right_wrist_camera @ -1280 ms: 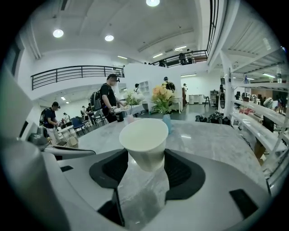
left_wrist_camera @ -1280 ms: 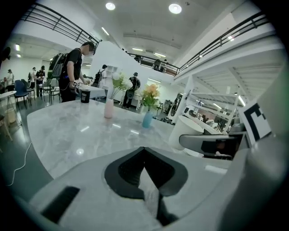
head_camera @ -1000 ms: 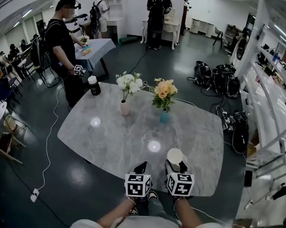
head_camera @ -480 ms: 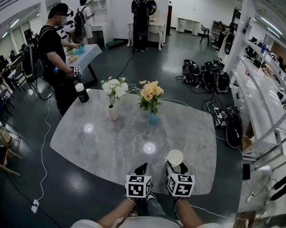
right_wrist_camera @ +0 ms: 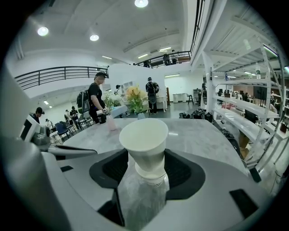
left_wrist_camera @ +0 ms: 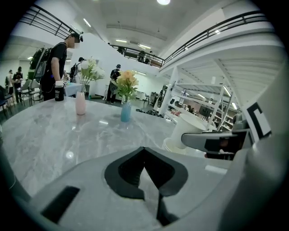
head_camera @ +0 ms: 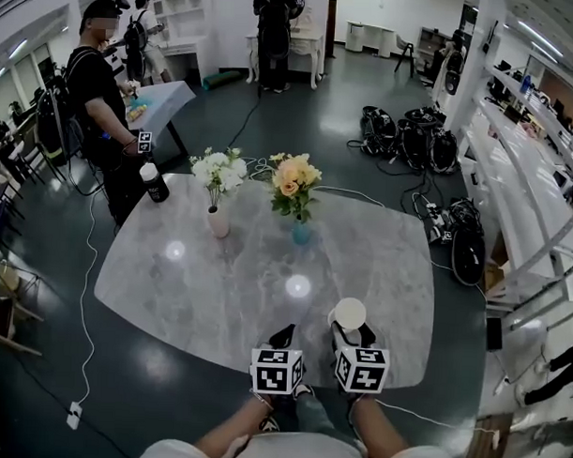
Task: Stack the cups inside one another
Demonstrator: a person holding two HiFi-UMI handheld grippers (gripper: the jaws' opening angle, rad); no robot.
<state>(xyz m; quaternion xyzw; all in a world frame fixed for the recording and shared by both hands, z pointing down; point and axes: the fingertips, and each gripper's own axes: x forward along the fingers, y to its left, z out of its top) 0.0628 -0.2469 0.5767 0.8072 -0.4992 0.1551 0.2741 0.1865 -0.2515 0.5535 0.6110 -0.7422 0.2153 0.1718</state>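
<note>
The right claw [right_wrist_camera: 146, 176] is clamping the upright nested paper cups [right_wrist_camera: 145, 135]. The left claw [left_wrist_camera: 144, 155], pressed together and empty, is waiting just left of those cups.

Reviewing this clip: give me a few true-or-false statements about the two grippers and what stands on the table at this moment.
1. The right gripper has white cups between its jaws. True.
2. The left gripper holds a cup. False: its jaws are together with nothing between them.
3. A pink vase and a blue vase stand on the table. True.
4. The black bottle stands between the two vases. False: it is at the table's far left corner, apart from them.
</note>
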